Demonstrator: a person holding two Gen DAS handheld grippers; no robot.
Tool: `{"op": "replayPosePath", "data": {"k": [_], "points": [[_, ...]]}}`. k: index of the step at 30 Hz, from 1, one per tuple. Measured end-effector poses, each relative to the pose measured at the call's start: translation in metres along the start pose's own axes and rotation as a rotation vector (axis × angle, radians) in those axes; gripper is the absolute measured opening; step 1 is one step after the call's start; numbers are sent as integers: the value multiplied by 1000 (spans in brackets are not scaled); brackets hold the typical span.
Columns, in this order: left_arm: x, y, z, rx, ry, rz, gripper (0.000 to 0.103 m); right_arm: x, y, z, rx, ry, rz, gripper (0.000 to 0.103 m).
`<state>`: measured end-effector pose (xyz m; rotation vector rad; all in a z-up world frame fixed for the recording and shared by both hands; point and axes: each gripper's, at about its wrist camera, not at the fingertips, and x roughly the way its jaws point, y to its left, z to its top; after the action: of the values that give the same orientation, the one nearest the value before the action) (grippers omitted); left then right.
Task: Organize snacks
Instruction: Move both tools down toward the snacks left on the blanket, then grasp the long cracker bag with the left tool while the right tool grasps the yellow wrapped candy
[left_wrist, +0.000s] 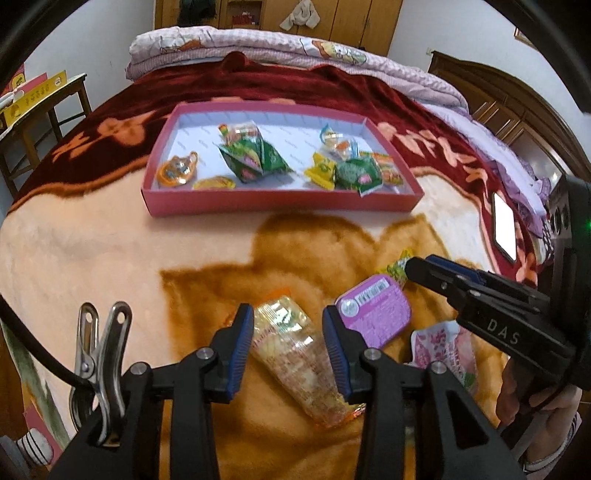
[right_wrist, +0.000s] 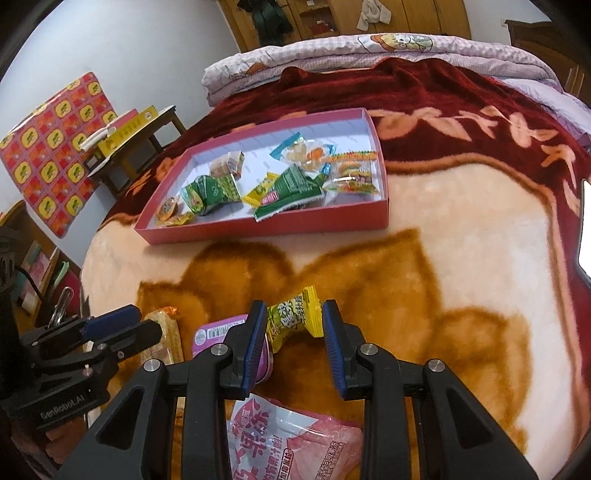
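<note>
A pink tray (left_wrist: 280, 202) (right_wrist: 258, 230) with several snacks lies on the bed. My left gripper (left_wrist: 288, 343) is open with its jaws on either side of a clear orange-yellow snack pack (left_wrist: 295, 354), which lies on the blanket and also shows in the right wrist view (right_wrist: 164, 336). My right gripper (right_wrist: 293, 332) is open around a small yellow-green candy (right_wrist: 291, 317), which also shows in the left wrist view (left_wrist: 397, 267). A purple cup (left_wrist: 375, 310) (right_wrist: 216, 332) and a pink packet (left_wrist: 443, 350) (right_wrist: 295, 439) lie between them.
The blanket (right_wrist: 443, 258) is orange, cream and dark red. A folded quilt (left_wrist: 258, 48) lies at the far end. A phone (left_wrist: 504, 225) with a lit screen lies at the right. A small table (right_wrist: 129, 147) stands to the left of the bed.
</note>
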<state>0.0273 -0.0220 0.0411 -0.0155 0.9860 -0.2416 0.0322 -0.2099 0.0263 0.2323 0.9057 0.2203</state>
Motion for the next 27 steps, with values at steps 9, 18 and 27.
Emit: {"op": "replayPosePath", "data": {"k": [9, 18, 27], "points": [[3, -4, -5, 4, -15, 39, 48, 15, -1, -5, 17, 38, 3, 33], [4, -6, -8, -10, -7, 73, 51, 16, -4, -8, 23, 21, 15, 33], [11, -11, -12, 11, -9, 103, 55, 15, -3, -11, 12, 4, 19, 33]]}}
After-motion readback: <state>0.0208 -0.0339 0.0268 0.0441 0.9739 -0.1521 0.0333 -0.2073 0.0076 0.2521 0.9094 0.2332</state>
